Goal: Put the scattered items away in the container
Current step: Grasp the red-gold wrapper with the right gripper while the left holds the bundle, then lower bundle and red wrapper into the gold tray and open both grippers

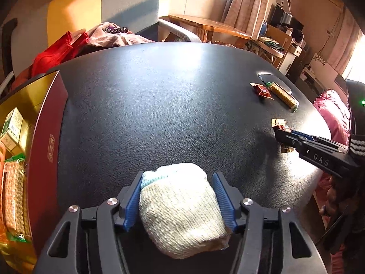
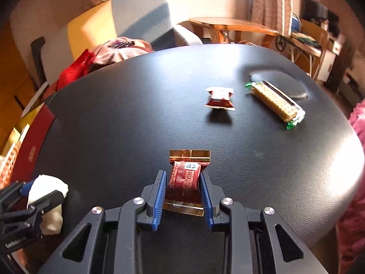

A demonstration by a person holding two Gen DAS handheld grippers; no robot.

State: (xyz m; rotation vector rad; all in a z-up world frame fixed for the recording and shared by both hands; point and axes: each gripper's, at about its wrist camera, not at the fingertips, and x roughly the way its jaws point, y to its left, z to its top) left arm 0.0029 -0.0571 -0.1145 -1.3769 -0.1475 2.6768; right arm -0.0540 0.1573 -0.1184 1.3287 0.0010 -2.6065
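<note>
My left gripper point(image 1: 176, 178) is shut on a rolled white knit sock point(image 1: 180, 207) low over the black table point(image 1: 148, 96); it also shows in the right wrist view point(image 2: 49, 188). My right gripper point(image 2: 182, 175) is shut on a red and gold candy packet point(image 2: 186, 180), seen from the left wrist view too point(image 1: 279, 125). The red box with a gold inside point(image 1: 43, 123) stands at the table's left edge and holds cracker packs and a small carton. Another red candy packet point(image 2: 220, 98) and a green-ended cracker pack point(image 2: 275, 100) lie farther back on the right.
A dark oval recess point(image 2: 294, 84) in the table sits behind the cracker pack. Red and pink cloths point(image 1: 68, 45) are piled beyond the table's far left edge. A pink cloth point(image 1: 333, 111) lies off the right edge. Wooden furniture stands behind.
</note>
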